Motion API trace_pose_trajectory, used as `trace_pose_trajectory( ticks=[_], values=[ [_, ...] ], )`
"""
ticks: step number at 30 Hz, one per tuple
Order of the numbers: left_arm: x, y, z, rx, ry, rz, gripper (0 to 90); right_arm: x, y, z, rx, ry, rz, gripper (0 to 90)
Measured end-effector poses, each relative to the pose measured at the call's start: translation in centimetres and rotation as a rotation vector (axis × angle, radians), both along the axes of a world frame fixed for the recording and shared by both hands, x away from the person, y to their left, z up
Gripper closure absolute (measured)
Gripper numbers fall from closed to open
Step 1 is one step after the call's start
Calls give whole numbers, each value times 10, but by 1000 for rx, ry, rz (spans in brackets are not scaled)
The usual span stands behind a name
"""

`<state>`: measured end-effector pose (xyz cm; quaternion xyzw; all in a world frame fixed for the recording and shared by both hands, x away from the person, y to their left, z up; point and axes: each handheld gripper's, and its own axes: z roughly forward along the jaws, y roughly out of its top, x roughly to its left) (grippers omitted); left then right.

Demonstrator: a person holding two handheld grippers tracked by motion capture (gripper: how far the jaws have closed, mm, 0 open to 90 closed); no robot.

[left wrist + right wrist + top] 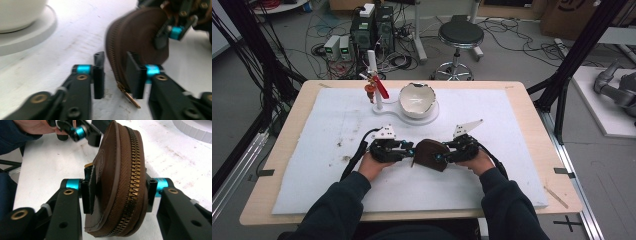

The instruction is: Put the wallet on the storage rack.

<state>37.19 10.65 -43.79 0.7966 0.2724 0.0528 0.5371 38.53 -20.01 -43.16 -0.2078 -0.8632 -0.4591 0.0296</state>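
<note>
Both my grippers sit mid-counter on the white mat (492,107), pointing at each other with the brown zip pouch (430,154) between them.

Right gripper (117,192): jaws clenched across the pouch's two flat sides, pads pressing the leather, brass zipper (133,177) facing the camera. The pouch stands on edge, tilted a bit. In the high view the right gripper (447,154) is at the pouch's right side.

Left gripper (115,75): jaws part open. The pouch's (137,40) zippered edge runs into the gap. It looks close to or touching the right-hand pad and clear of the left-hand one, so no squeeze from this side. The brass zipper pull (130,98) hangs low in the gap near the right-hand pad. Frame is blurred, so I cannot tell whether that pad really touches. In the high view the left gripper (409,149) is just left of the pouch.

Behind us: white cracked-egg bowl (417,100) on its white base (424,119), with a white post (374,80) carrying a red clip (379,89) just left of it. All well apart from the pouch.
</note>
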Motion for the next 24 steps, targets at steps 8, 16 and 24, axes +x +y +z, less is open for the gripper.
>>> trace_pose_trajectory(
  ticks=[8,16,24],
  values=[
    [3,42,17,-120,-32,166,441,-2,-10,9,6,-67,-55,646],
    [2,92,29,-101,-83,305,226,-3,-18,17,20,-140,-114,647],
    [3,136,14,-70,-65,432,224,-4,-18,28,39,-202,-146,648]
  ],
)
